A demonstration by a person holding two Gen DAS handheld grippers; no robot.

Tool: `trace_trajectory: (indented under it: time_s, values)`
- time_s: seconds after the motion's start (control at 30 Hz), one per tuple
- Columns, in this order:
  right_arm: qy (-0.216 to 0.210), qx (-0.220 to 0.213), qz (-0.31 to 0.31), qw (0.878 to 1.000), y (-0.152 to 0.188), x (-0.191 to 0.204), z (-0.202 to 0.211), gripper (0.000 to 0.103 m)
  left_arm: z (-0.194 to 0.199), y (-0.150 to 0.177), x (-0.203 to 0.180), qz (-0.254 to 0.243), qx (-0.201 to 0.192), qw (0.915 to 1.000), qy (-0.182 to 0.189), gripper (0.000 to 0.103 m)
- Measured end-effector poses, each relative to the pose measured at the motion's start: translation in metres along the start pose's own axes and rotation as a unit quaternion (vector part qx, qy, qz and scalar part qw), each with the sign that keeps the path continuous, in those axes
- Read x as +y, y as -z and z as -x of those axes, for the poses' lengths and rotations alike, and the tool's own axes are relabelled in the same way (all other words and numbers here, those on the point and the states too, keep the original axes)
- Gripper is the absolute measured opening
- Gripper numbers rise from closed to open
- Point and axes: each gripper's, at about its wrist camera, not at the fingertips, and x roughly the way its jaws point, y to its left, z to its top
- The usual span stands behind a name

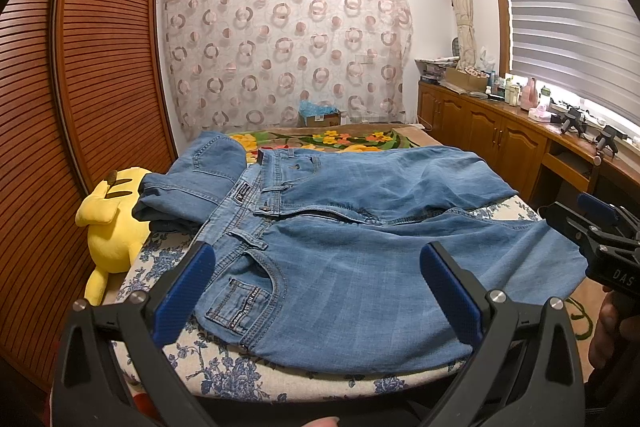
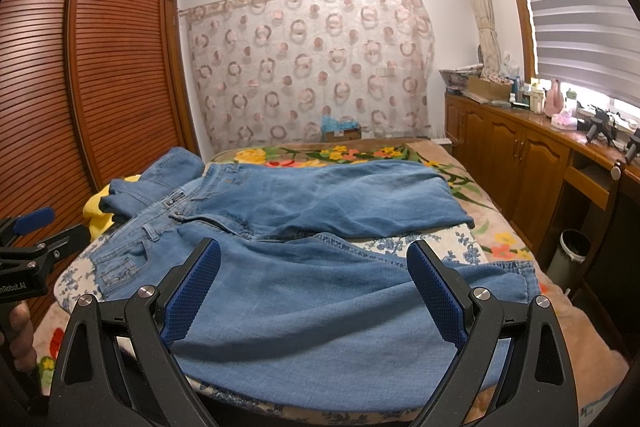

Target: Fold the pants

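Observation:
Light blue denim pants (image 1: 340, 259) lie spread flat on a floral-print board on the bed, waistband to the left, both legs running right. The near leg (image 2: 320, 307) lies closest to me, the far leg (image 2: 328, 199) behind it. My left gripper (image 1: 320, 291) hovers open over the near hip pocket, nothing between its blue pads. My right gripper (image 2: 316, 291) is open above the near leg's middle. The right gripper (image 1: 600, 231) also shows at the right edge of the left wrist view, and the left gripper (image 2: 36, 231) at the left edge of the right wrist view.
A second folded denim piece (image 1: 192, 179) rests on a yellow plush toy (image 1: 112, 223) at the bed's left side. A slatted wooden wardrobe (image 1: 80, 87) stands left. Wooden cabinets (image 2: 520, 155) with bottles run along the right; a small bin (image 2: 568, 251) sits beside the bed.

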Motion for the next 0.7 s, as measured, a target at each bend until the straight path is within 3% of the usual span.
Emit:
trace_trajectory:
  time_s: [0.7]
  values:
    - [-0.001,0.000,0.000,1.000,0.0053,-0.0020,0.0004,0.096,-0.0005,0.0009,0.0011,0.000,0.001,1.0000,0.002,0.103]
